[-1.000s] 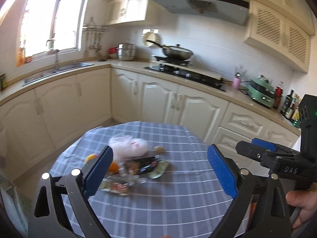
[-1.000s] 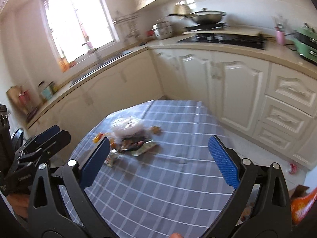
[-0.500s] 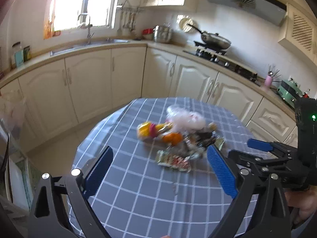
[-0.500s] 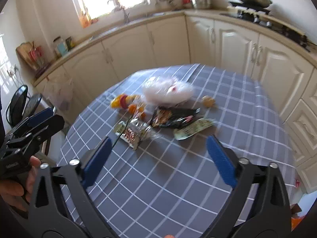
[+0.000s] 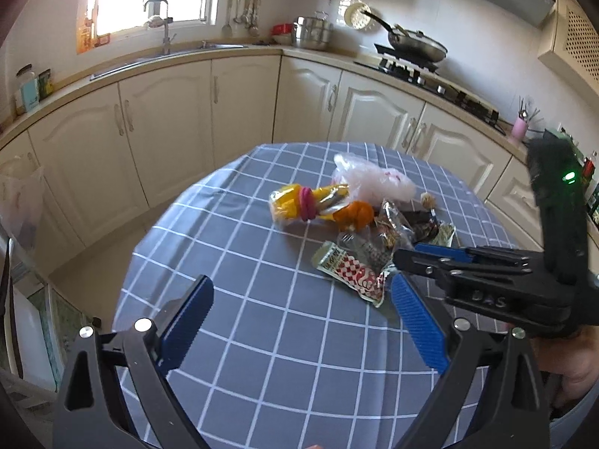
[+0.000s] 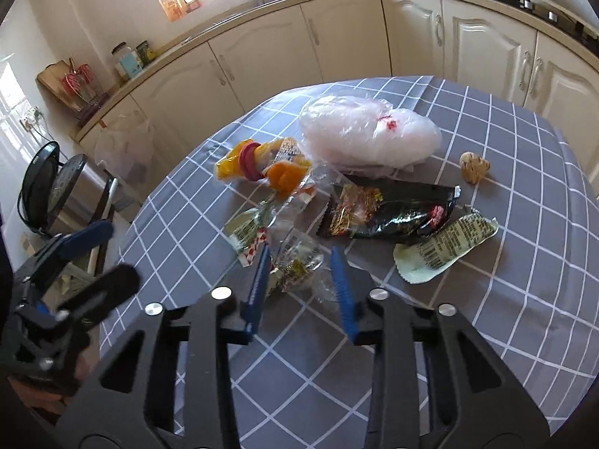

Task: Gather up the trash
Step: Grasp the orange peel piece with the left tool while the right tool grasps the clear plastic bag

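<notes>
Right gripper narrowed around clear wrapper; left gripper wide apart.

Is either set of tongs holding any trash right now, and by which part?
Nothing is lifted. The right tongs straddle a clear crumpled wrapper on the table, contact unclear. The left tongs are open and empty.

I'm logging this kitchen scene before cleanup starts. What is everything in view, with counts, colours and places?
table: 1, grey-blue checked cloth, centre.
plastic bag: 1, translucent white, far side of pile.
yellow wrapper: 1, yellow with pink band, left of pile.
black snack wrapper: 1, black, middle.
pale green wrapper: 1, right of pile.
clear wrapper: 1, crumpled, between right claw's fingers.
crumpled ball: 1, tan, apart at right.
wok: 1, grey, on stove.
left claw: open, above table.
right claw: narrowed around clear wrapper.
</notes>
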Tool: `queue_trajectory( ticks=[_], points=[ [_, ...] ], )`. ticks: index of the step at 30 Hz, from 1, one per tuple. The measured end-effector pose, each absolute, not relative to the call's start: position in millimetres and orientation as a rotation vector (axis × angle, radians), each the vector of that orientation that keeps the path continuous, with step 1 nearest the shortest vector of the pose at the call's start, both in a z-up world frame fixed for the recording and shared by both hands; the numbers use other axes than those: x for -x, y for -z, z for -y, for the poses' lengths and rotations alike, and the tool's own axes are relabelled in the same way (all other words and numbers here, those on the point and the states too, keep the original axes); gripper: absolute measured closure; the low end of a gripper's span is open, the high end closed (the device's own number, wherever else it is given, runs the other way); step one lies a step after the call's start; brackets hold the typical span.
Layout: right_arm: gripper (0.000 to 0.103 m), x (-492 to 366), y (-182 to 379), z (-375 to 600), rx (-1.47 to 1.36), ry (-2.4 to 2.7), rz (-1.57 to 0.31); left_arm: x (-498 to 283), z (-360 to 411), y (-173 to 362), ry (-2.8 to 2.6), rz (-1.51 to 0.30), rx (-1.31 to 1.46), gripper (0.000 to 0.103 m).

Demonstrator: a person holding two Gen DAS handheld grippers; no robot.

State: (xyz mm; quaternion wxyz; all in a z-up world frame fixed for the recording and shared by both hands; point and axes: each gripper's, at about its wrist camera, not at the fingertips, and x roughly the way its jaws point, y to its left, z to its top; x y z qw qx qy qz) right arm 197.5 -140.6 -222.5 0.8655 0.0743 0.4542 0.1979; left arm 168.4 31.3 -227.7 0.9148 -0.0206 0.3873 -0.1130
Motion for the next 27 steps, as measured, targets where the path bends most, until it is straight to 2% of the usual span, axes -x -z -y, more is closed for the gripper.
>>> queue_trajectory(
  ticks=[11, 20, 27],
  points=[
    [0.074, -165.0, 218.0, 179.4, -0.162, -0.369, -0.955, -193.3, -0.4, 261.6, 0.243, -0.875, -0.031, 0.009],
    [0.074, -169.8, 224.6, 172.8, -0.161, -0.384, -0.968, -216.8, -10.4, 272.0, 0.169, -0.901, 0.038, 0.009],
    [0.072, -176.0, 225.8, 168.5, -0.147, -0.379, -0.969, -234.1, 4.5, 281.2, 0.131, -0.931, -0.008, 0.010]
  ],
)
